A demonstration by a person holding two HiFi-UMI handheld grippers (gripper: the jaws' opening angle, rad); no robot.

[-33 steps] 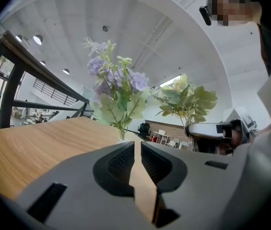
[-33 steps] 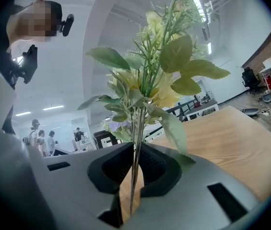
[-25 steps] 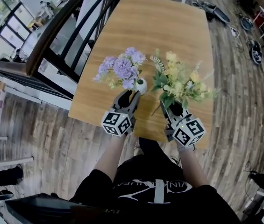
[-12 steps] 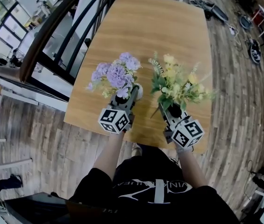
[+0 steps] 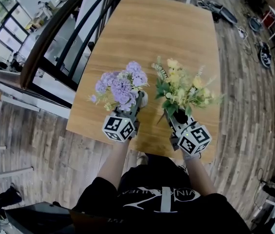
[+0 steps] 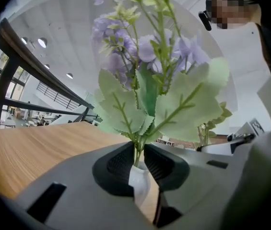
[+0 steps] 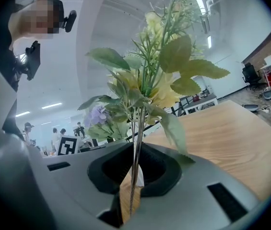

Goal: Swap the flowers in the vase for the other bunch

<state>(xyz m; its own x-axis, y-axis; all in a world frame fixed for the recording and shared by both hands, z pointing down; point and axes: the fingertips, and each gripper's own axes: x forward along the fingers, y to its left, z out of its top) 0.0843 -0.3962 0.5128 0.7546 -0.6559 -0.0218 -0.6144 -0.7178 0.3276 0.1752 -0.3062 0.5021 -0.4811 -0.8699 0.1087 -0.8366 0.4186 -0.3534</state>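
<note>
A bunch of purple flowers [image 5: 121, 85] stands in a small white vase [image 5: 143, 98] on the wooden table [image 5: 166, 33]. My left gripper [image 5: 133, 105] reaches level to the vase's mouth. In the left gripper view its jaws are closing on the green stems [image 6: 137, 153] just above the vase's neck [image 6: 140, 186], with both pads against them. My right gripper [image 5: 178, 117] is shut on the thin stems [image 7: 136, 176] of a yellow flower bunch [image 5: 182, 87] and holds it upright just right of the vase. The purple flowers [image 7: 96, 115] show behind it.
The table's near edge [image 5: 147, 150] lies just under both grippers. A dark railing [image 5: 54, 38] runs along the table's left side. Wooden floor, chairs and cables [image 5: 259, 43] lie to the right. A person's head and white top [image 6: 250, 47] show behind the flowers.
My left gripper has slid forward under the purple flowers, and its jaws have narrowed around the stems at the vase's mouth. The right gripper with the yellow bunch has barely moved.
</note>
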